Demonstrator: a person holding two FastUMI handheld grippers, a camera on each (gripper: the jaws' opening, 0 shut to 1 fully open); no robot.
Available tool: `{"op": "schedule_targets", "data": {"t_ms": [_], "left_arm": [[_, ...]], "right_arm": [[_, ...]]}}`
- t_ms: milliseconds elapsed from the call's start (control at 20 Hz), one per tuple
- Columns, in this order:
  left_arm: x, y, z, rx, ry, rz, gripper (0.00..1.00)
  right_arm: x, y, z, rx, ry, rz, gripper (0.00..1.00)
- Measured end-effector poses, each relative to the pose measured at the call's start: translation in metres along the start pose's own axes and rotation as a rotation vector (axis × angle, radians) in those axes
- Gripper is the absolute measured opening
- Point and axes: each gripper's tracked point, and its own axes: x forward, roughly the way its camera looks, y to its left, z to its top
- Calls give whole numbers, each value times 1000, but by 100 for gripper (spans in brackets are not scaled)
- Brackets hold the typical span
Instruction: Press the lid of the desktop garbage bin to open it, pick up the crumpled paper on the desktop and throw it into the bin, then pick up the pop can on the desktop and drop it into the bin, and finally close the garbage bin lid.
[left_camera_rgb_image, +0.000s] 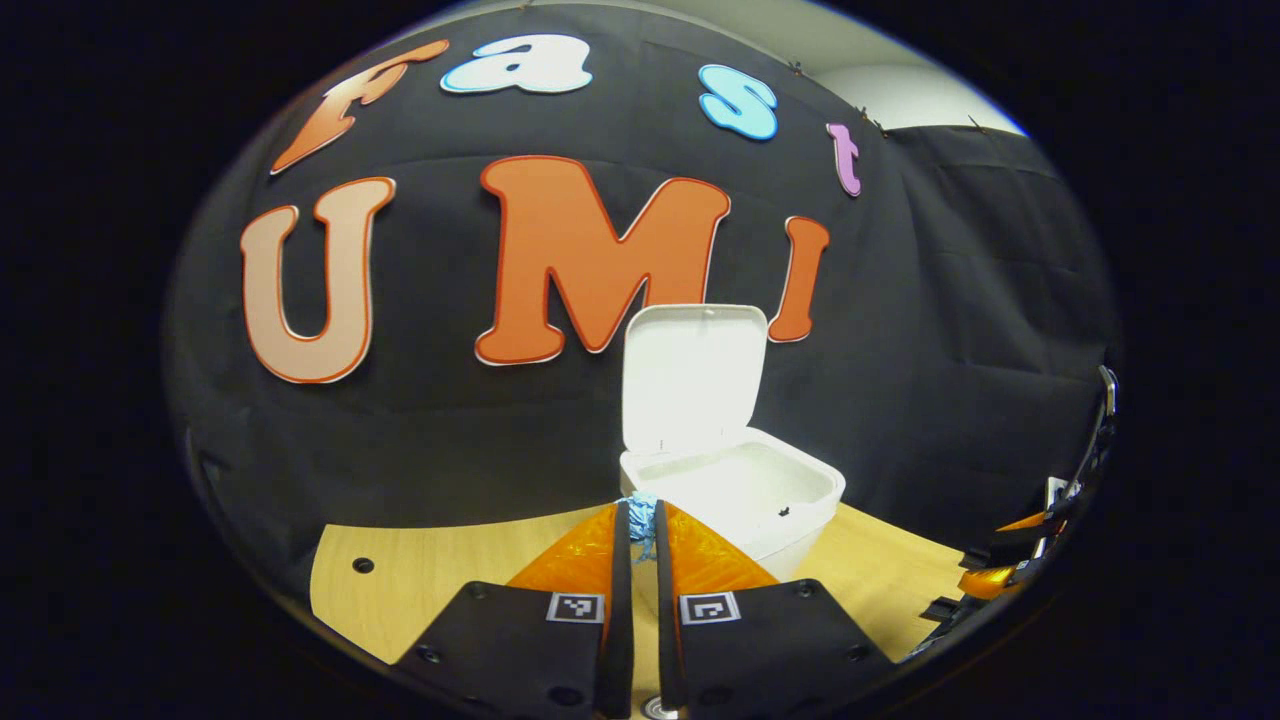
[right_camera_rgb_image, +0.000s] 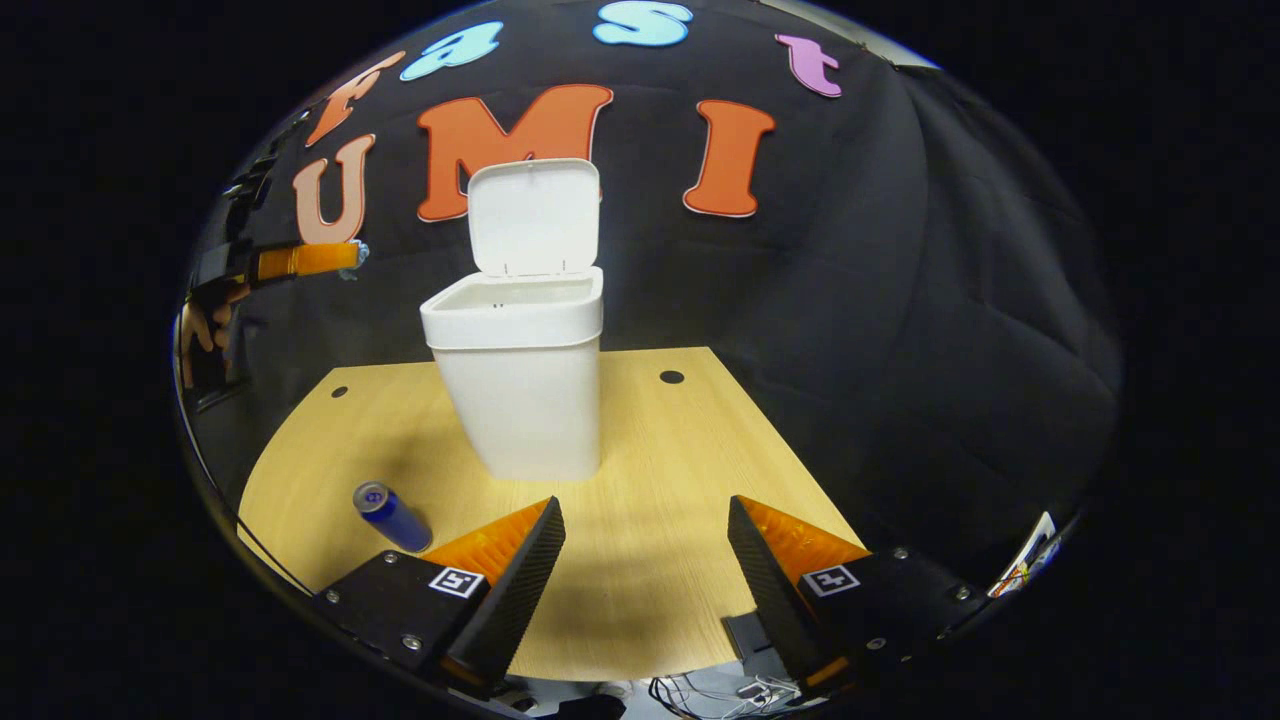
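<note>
**Paper held above the open bin**

The left gripper (left_camera_rgb_image: 640, 515) is pinching the crumpled paper (left_camera_rgb_image: 641, 522) just short of the white bin (right_camera_rgb_image: 520, 385), whose lid (right_camera_rgb_image: 535, 215) is standing upright. The right gripper (right_camera_rgb_image: 645, 545) is hovering spread wide over the table (right_camera_rgb_image: 660, 440). The can (right_camera_rgb_image: 390, 515) is lying near left.

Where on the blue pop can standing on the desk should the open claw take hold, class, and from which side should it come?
Grip the pop can around the middle of its round wall, coming in level from the near side. It stands upright on the wooden desk, apart from the bin, so its sides are free. The right claw is open with nothing between its fingers, and the can lies just to its left.
</note>
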Motion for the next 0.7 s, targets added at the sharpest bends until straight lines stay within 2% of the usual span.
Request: {"op": "schedule_targets", "data": {"t_ms": [300, 450, 600, 700], "left_arm": [[51, -40, -6, 11, 28, -72, 13], [73, -46, -12, 16, 36, -70, 13], [87, -47, -17, 15, 43, -63, 18], [93, -48, -22, 13, 55, -77, 27]], "right_arm": [[-1, -33, -24, 65, 51, -63, 99], [5, -45, -30, 87, 74, -85, 100], [7, -47, -33, 108, 93, -88, 100], [10, -48, -33, 99, 98, -89, 100]]}}
